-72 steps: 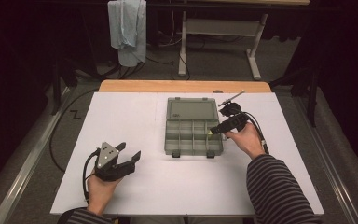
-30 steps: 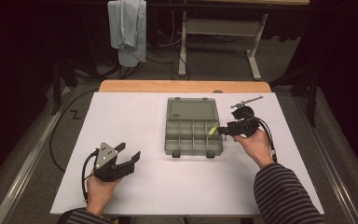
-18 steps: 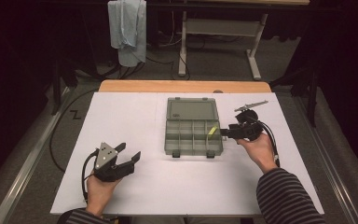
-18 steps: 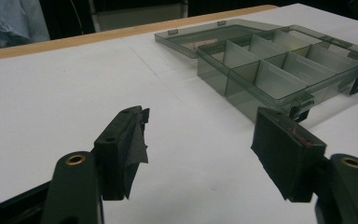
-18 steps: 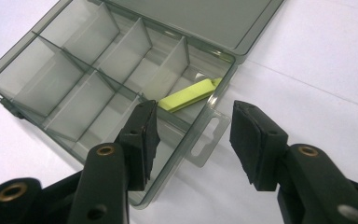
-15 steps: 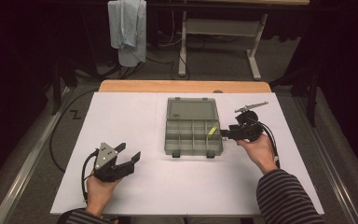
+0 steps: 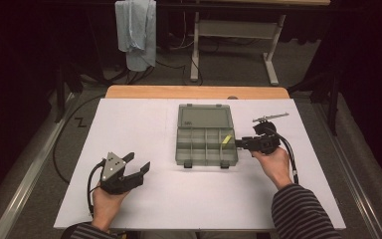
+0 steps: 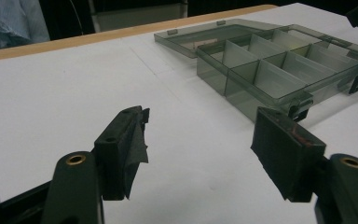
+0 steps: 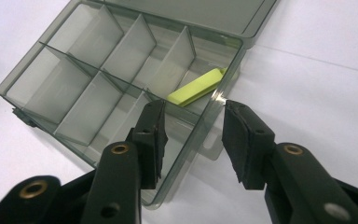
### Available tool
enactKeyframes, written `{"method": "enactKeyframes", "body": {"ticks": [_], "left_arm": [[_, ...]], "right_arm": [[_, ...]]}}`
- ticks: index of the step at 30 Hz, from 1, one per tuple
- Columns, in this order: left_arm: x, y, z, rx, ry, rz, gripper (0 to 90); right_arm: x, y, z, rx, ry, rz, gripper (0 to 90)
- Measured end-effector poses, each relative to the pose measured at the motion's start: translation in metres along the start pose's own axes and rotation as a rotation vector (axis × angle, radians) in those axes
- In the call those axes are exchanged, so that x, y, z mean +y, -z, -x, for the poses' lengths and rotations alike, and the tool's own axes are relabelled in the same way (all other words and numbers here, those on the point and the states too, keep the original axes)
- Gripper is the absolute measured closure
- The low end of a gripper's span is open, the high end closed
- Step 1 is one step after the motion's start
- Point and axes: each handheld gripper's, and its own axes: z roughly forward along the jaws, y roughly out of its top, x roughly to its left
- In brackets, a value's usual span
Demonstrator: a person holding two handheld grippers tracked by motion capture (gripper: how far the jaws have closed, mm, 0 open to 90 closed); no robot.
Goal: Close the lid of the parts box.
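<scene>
Right hand-held gripper is seen unclenched, jaws just narrowing astride the organizer box side wall | yellow-green strip lies just ahead in an end compartment | wall should be cleared before clenching | left hand-held gripper released, idle on surface

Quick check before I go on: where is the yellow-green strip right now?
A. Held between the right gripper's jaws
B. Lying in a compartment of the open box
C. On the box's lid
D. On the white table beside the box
B: the yellow-green strip leans in a compartment at the end of the box, while the right gripper stands open with nothing between its jaws.
</scene>
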Motion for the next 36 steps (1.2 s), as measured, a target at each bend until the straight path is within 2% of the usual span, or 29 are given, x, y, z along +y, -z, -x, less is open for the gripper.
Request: {"method": "enactKeyframes", "body": {"ticks": [7, 12, 16, 22, 26, 29, 32, 36], "left_arm": [[0.000, 0.000, 0.000, 0.003, 0.000, -0.002, 34.4], [0.000, -0.001, 0.000, 0.003, 0.001, -0.001, 34.4], [0.000, 0.000, 0.001, 0.007, -0.005, -0.002, 34.4], [0.000, -0.002, 0.002, 0.013, -0.003, -0.005, 34.4], [0.001, -0.003, 0.003, 0.012, 0.001, -0.004, 34.4], [0.002, -0.003, 0.002, 0.011, 0.011, -0.010, 34.5], [0.005, -0.005, 0.002, 0.033, 0.012, -0.018, 34.6], [0.007, -0.010, 0.002, 0.038, 0.010, -0.035, 34.7]], "right_arm": [[0.003, -0.008, -0.003, 0.003, 0.009, -0.027, 68.4], [0.005, -0.012, 0.001, -0.022, -0.017, -0.045, 71.3], [0.008, -0.016, 0.001, -0.038, -0.018, -0.065, 73.3], [0.010, -0.023, -0.002, -0.061, -0.002, -0.097, 74.9], [0.011, -0.026, -0.004, -0.080, 0.026, -0.115, 76.5], [0.013, -0.026, -0.004, -0.079, 0.020, -0.131, 76.3], [0.014, -0.027, -0.004, -0.079, 0.014, -0.145, 76.2], [0.015, -0.027, -0.003, -0.072, 0.002, -0.149, 76.1]]}}
